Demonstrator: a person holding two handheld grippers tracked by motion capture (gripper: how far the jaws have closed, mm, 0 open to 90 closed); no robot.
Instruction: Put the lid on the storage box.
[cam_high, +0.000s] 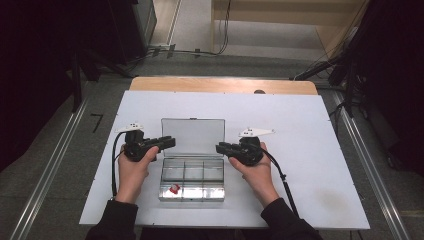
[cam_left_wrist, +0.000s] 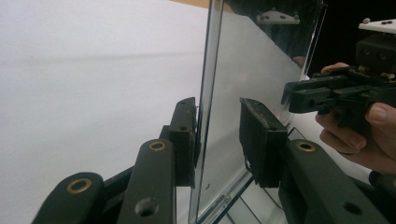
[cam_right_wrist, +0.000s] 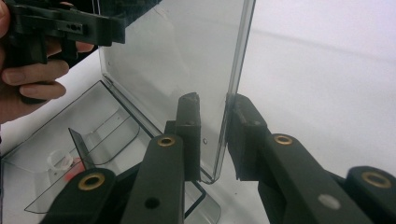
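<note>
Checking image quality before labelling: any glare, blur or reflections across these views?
High view: sharp on the white table, dark surroundings. Left gripper view: the upright clear lid mirrors a grey plate; near jaws soft. Right gripper view: lid hazy, table washed out pale.

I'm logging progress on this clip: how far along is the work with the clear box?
Done: the clear box sits on the table with its lid standing upright, and a small red piece lies in a front compartment. In hand: the left tongs and right tongs straddle the lid's opposite side edges, jaws still parted. Left: probably gripping and swinging the lid.
</note>
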